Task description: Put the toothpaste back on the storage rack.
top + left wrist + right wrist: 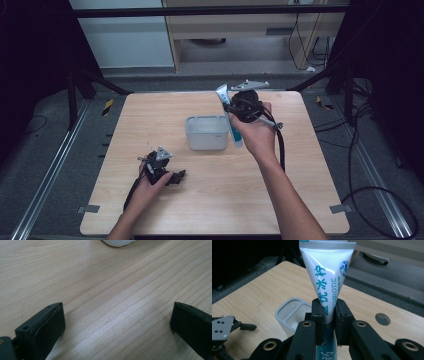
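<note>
Right gripper (pixel 329 315) fingers clamp a glossy white toothpaste tube (pixel 325 272); left gripper (pixel 117 322) fingers apart over pale wood-grain tabletop (pixel 100 285), near a rounded grey holder (pixel 207 132).

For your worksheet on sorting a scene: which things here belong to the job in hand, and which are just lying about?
Part of the job:
- toothpaste tube, clamped in the right tongs, raised off the table
- white holder, just beside the tube
- left tongs, open, resting low on the table

Just lying about:
- cables on the floor
- wooden furniture behind the table
</note>
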